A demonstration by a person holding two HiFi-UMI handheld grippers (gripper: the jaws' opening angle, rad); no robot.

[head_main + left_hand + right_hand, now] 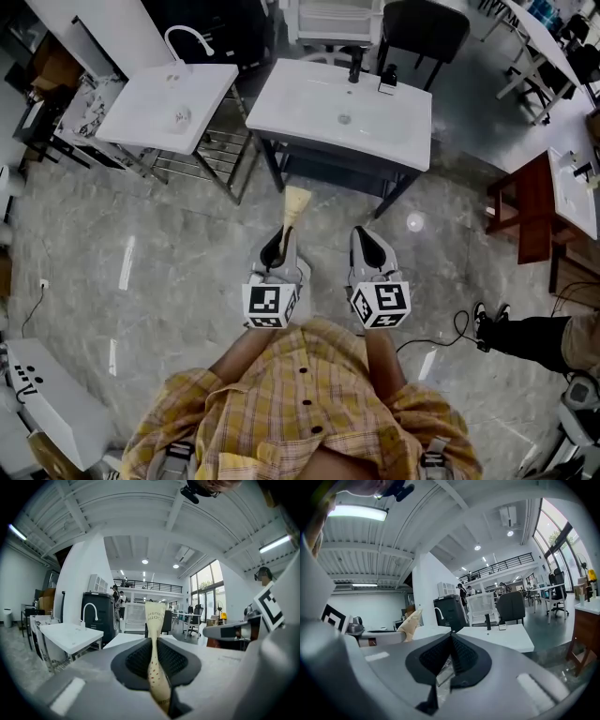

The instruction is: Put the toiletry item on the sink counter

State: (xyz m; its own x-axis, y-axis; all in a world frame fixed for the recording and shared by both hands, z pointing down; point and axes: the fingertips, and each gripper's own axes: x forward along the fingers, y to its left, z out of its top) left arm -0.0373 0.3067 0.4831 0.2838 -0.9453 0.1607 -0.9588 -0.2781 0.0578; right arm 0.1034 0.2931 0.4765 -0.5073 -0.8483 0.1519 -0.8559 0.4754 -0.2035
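A cream paper toothbrush packet [294, 208] sticks forward out of my left gripper [282, 236], whose pads are shut on its lower part. In the left gripper view the packet [155, 620] rises upright between the black pads of that gripper [157, 667]. My right gripper [364, 239] hangs beside it, shut with nothing held; in the right gripper view this gripper [451, 641] has its pads meeting at the tip. The white sink counter [291, 98] with a black faucet [354, 64] stands ahead of both grippers, some way off over the floor.
A second white sink [150, 112] stands to the left with a wire rack beside it. A small dark item [387, 82] sits by the faucet. A red-brown stool [525, 202] and a person's leg [534, 336] are at the right. Marble floor lies between me and the counter.
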